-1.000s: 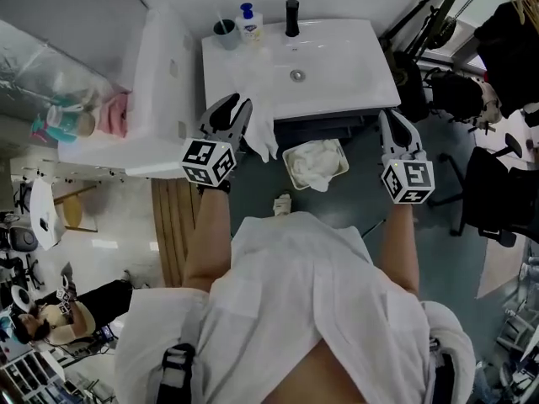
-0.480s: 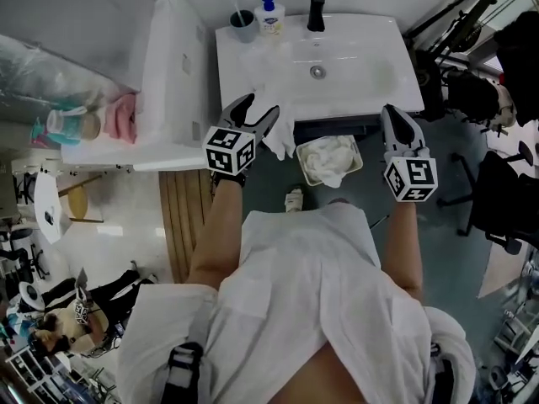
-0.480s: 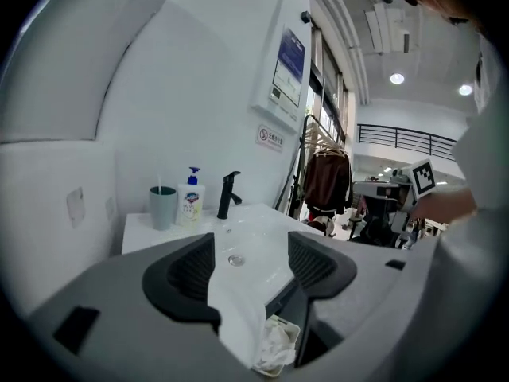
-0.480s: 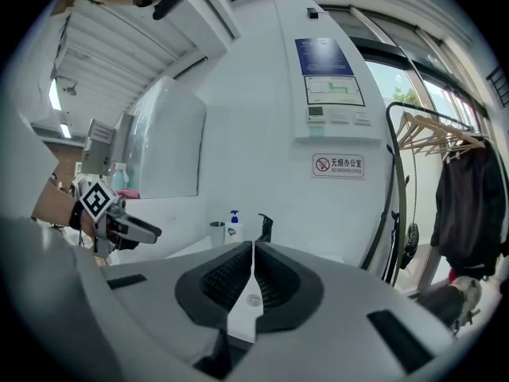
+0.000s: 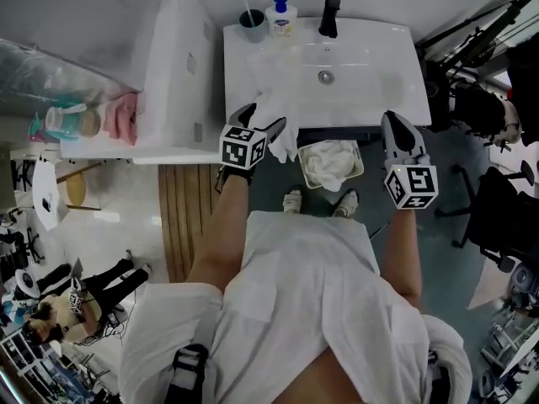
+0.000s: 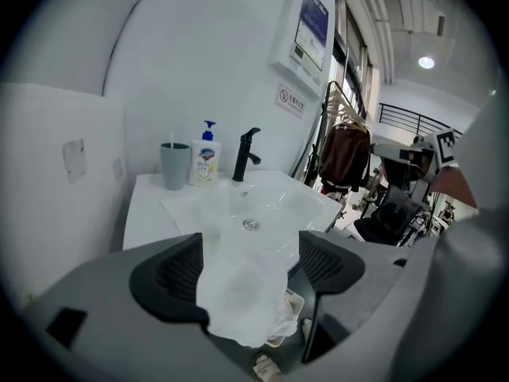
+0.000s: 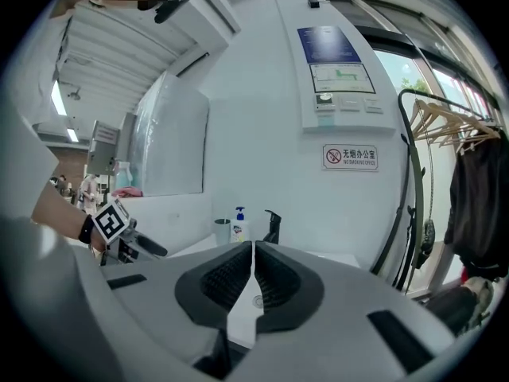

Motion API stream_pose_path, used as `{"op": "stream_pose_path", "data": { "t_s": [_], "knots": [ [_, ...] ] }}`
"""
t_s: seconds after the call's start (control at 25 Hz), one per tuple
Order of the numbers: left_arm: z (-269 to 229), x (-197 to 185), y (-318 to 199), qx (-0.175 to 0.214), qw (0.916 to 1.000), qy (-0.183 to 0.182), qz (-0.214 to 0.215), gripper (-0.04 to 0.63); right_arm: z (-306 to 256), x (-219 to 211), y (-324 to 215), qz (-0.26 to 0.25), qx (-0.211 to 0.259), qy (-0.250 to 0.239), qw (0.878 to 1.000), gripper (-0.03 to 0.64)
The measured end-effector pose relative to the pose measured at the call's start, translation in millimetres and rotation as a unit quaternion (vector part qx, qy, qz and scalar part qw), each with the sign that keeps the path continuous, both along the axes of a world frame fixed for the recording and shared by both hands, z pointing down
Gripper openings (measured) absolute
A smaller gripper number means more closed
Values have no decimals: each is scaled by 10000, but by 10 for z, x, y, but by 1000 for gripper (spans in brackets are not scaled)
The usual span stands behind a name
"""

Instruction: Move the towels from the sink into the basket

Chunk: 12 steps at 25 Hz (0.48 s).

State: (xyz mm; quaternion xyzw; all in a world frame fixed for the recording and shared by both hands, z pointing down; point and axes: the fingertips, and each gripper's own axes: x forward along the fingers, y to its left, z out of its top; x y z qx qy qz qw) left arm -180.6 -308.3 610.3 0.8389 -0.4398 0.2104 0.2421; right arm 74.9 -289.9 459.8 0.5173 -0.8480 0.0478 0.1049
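a: where is the towel [image 5: 274,118] right now?
b: it lies half in the sink [image 5: 396,57]. it is draped over the front lip and its free end hangs just left of the basket [image 5: 361,163]. a bundled towel [image 5: 328,162] is already inside the basket.
a: and our tongs?
b: the left gripper [image 6: 250,239] is opening, and its jaws are spread wide with the hanging cloth between them. the cloth brushes the left pad, but nothing pinches it. the right gripper [image 7: 253,253] is pressed together on nothing, off to the right of the basket.
a: so what do we take the step to be?
b: getting this towel off the lip and into the basket (it sits low, below the sink's front edge). as we read it, the cloth is not over the basket's mouth. with the jaws loose here, we risk leaving it draped or dropping it beside the rim.
a: then how do we do it well?
b: we close on a thick fold near the lip, not on the thin tail. we lift until the part in the basin comes free and carry it right until it hangs over the bundled towel. only then do we spread the jaws. we keep the right gripper clear, or use it to tuck in a stray corner.
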Motion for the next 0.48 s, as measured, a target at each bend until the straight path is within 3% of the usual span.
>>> {"op": "stream_pose_path", "data": {
  "t_s": [0.28, 0.48],
  "knots": [
    [523, 34, -24, -950, 9929, -718, 17, 387, 155, -84, -120, -244, -200, -40, 9995, 31],
    [728, 67, -63, -1325, 9843, -1166, 59, 392, 231, -113, -151, -316, -266, -66, 9991, 31]
  ]
}}
